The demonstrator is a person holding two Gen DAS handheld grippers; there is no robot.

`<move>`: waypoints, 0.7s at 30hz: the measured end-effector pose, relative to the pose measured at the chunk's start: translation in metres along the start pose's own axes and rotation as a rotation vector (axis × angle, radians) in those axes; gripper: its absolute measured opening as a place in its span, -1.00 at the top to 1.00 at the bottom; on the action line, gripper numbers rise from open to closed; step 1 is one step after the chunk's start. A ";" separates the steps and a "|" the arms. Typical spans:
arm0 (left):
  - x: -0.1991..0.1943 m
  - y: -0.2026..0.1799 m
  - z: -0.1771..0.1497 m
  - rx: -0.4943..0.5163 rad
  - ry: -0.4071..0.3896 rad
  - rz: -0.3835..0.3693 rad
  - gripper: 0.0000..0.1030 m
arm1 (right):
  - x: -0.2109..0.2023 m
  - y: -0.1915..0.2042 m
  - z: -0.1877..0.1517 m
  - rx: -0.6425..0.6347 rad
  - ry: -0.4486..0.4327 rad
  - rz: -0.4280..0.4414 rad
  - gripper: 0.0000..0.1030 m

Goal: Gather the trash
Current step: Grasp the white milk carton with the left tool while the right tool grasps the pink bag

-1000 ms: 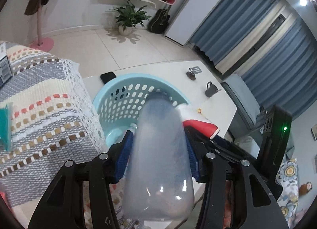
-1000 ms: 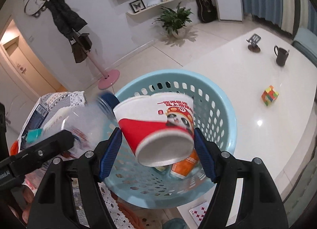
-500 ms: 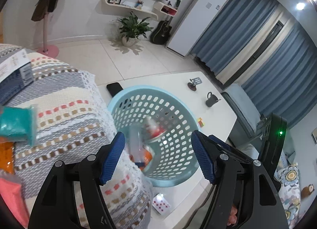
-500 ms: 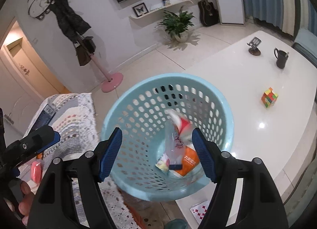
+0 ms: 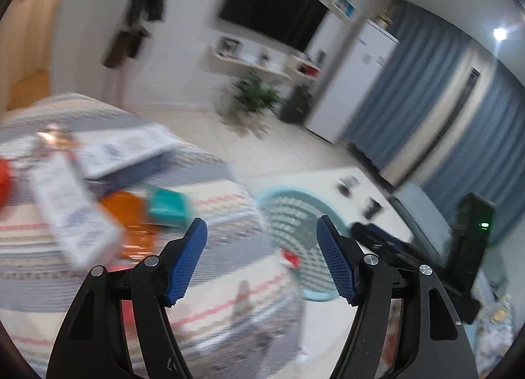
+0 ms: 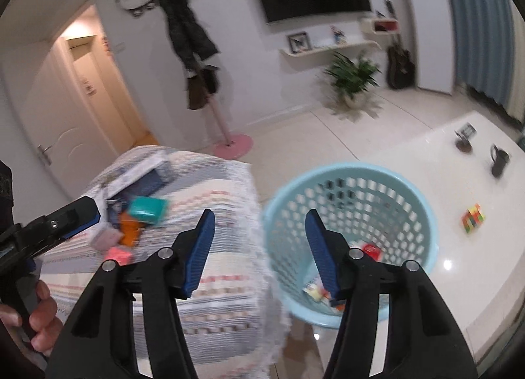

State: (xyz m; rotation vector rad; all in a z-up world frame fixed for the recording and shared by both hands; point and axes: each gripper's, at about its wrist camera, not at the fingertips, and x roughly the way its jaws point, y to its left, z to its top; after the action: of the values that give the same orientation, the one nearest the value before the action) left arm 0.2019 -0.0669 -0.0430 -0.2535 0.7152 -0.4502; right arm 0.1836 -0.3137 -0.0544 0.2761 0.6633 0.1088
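A light blue mesh basket (image 6: 344,170) stands on the white table and holds a red-and-white cup (image 6: 370,251) among other trash. The left wrist view shows the basket (image 5: 279,191) blurred. My left gripper (image 5: 261,223) is open and empty above the edge of the striped cloth (image 5: 213,182). My right gripper (image 6: 260,215) has its jaws closing with nothing between them, over the gap between the cloth (image 6: 223,188) and the basket. On the cloth lie a teal box (image 6: 146,210), an orange packet (image 6: 129,228), a pink item (image 6: 119,254) and a white box (image 5: 69,208).
A blue-and-white box (image 6: 137,178) lies at the cloth's far side. The white table (image 6: 443,280) bears a colour cube (image 6: 473,218), a dark mug (image 6: 498,160) and a small stand (image 6: 464,139). A hand (image 6: 42,313) holds the left gripper at the far left.
The clear bottle and the cup left my jaws and dropped into the basket. Both grippers rose and swung left toward the striped cloth. The right jaws have narrowed.
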 end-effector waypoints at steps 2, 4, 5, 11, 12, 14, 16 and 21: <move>-0.018 0.017 0.000 -0.016 -0.042 0.080 -0.43 | 0.000 0.019 0.000 -0.034 -0.007 0.029 0.11; -0.031 0.037 -0.006 -0.035 -0.068 0.156 -0.47 | 0.003 0.040 -0.002 -0.068 -0.005 0.057 0.16; -0.035 0.049 -0.009 -0.047 -0.068 0.182 -0.48 | 0.007 0.052 -0.005 -0.084 0.003 0.078 0.23; -0.033 0.090 -0.017 -0.082 0.014 0.222 -0.48 | 0.041 0.104 -0.030 -0.141 0.097 0.148 0.28; -0.031 0.090 -0.016 -0.075 0.012 0.230 -0.48 | 0.044 0.110 -0.034 -0.145 0.110 0.160 0.28; -0.022 0.090 -0.014 -0.045 0.035 0.236 -0.48 | 0.048 0.120 -0.039 -0.156 0.128 0.169 0.28; -0.011 0.092 -0.011 -0.038 0.063 0.259 -0.47 | 0.051 0.128 -0.041 -0.181 0.140 0.166 0.28; 0.000 0.106 -0.017 -0.048 0.108 0.286 -0.24 | 0.053 0.135 -0.043 -0.189 0.160 0.170 0.28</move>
State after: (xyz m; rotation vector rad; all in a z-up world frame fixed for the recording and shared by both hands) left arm 0.2236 0.0249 -0.0951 -0.1693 0.8549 -0.1747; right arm 0.1969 -0.1646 -0.0794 0.1417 0.7817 0.3568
